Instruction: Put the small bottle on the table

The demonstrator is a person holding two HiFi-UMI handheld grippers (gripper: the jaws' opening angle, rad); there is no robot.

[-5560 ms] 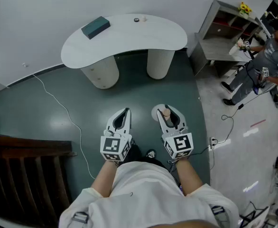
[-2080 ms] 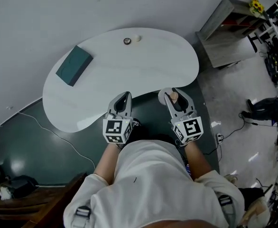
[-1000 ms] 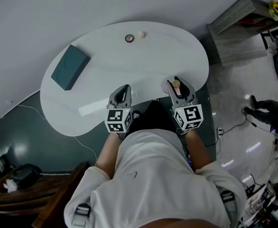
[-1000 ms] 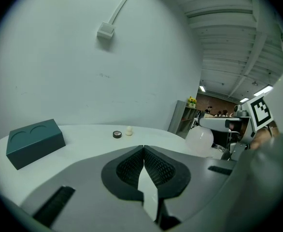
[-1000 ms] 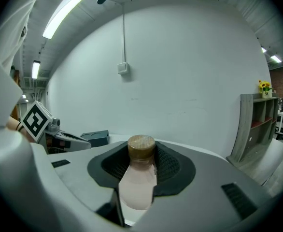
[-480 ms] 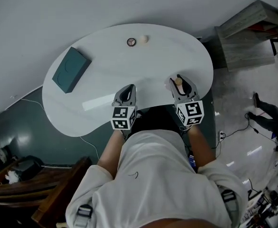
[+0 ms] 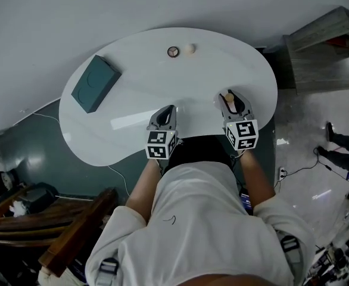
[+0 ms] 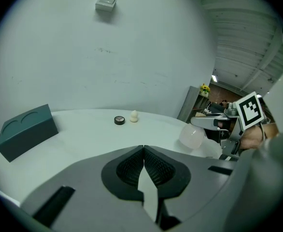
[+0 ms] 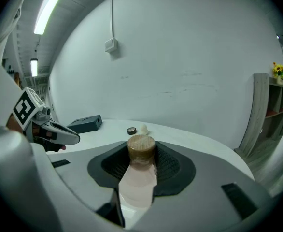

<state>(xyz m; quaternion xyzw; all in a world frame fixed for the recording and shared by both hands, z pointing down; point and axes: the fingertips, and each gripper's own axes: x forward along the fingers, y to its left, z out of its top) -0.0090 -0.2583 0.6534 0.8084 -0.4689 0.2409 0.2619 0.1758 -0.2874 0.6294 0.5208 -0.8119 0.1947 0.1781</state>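
Gripping small bottle (image 9: 140, 175) by neck in my right fingers (image 9: 173, 166), base low over tabletop (image 7: 133, 100) for set-down; left fingers (image 8: 127, 168) closed, empty.

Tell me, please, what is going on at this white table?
A person stands at the white table with a hand-held gripper in each hand. The right hand-held gripper is shut on the small bottle, holding it by the table's near edge, not yet released. The left hand-held gripper is shut and empty. A teal box lies farther back on the table.

Lab-like studio: bare wall (image 7: 73, 16), trailing cable (image 7: 298, 170), white kidney table (image 7: 145, 82).
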